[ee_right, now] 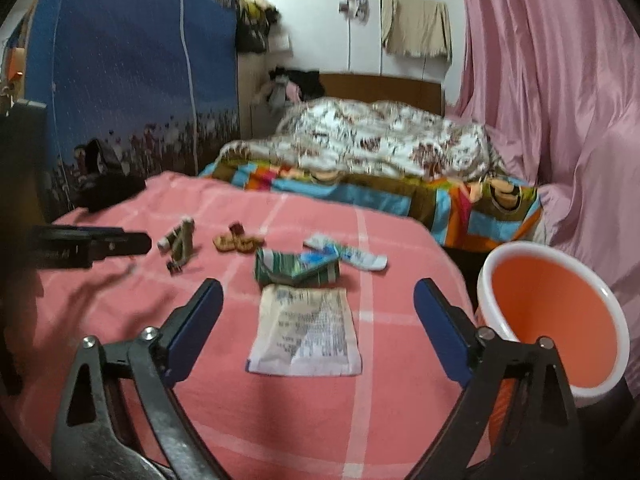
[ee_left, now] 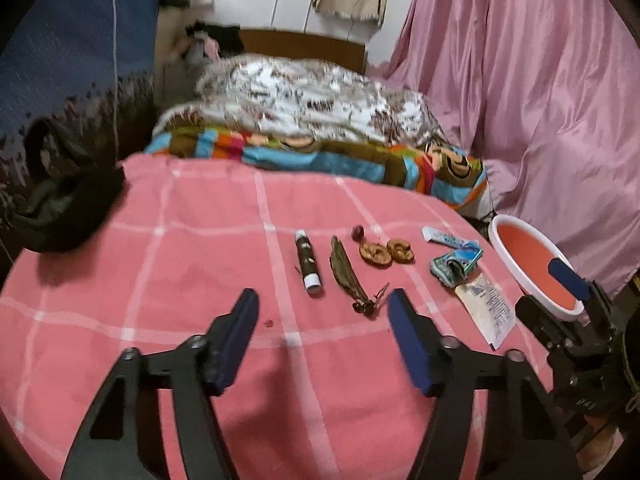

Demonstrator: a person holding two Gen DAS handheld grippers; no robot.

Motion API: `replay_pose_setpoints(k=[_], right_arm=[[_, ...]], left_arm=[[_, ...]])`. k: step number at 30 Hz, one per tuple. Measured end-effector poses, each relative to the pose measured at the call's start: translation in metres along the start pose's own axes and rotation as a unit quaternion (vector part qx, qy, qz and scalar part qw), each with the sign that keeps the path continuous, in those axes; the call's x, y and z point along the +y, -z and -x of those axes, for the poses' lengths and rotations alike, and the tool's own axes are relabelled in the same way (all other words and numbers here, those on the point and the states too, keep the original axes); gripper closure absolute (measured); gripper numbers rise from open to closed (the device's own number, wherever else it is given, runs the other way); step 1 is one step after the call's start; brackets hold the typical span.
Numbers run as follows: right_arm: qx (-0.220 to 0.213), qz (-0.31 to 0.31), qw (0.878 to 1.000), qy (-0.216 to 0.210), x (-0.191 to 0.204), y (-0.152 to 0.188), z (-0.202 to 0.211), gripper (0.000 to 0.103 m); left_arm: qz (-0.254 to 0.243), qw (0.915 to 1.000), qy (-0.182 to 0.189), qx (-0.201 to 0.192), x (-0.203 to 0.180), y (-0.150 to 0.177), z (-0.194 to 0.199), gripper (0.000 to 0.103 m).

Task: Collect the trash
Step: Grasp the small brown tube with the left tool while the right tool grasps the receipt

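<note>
Trash lies in a row on the pink checked cloth: a brown tube, a dry leaf, two dried peel pieces, a white-blue wrapper, a crumpled green wrapper and a printed paper sachet. My left gripper is open above the cloth, just short of the leaf's stem end, with nothing between its pads. My right gripper is open, straddling the sachet from above without touching it. A white bin with an orange inside stands off the cloth's right edge.
A black bag lies on the cloth's far left corner. Behind the cloth is a bed with a flowered quilt and a striped sheet. A pink curtain hangs on the right and a blue wardrobe stands on the left.
</note>
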State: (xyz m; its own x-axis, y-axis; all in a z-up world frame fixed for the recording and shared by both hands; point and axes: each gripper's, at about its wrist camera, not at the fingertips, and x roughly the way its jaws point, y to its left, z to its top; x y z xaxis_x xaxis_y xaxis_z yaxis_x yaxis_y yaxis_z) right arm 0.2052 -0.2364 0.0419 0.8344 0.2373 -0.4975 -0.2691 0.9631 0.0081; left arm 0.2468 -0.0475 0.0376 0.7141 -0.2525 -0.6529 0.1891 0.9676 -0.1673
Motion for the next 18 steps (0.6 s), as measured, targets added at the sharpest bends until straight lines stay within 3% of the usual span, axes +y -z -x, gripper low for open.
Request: replay_pose_setpoints(k=[2,6,10,18], right_arm=[[0.02,-0.007,1.0,-0.009,-0.003,0.003,-0.006,0.009],[0.052,-0.02,0.998,-0.029,-0.007,0.006,-0.02,0.016],[0.078,-0.035,0.995,-0.048,-0.008,0.01,-0.031,0.033],[0.079,-0.029,0.994,-0.07,0.002,0.006,-0.036,0.046]], left_arm=[[0.012,0.9998,0.006,0.015,0.003,-0.004,-0.009,0.056],[0.038,0.9989,0.011,0.024,0.011,-0.011,-0.018,0.061],[0.061,0.9973,0.01,0.041,0.016,-0.017,-0.03,0.072],[0.079,0.9951,0.014,0.059,0.022,-0.02,-0.04,0.091]])
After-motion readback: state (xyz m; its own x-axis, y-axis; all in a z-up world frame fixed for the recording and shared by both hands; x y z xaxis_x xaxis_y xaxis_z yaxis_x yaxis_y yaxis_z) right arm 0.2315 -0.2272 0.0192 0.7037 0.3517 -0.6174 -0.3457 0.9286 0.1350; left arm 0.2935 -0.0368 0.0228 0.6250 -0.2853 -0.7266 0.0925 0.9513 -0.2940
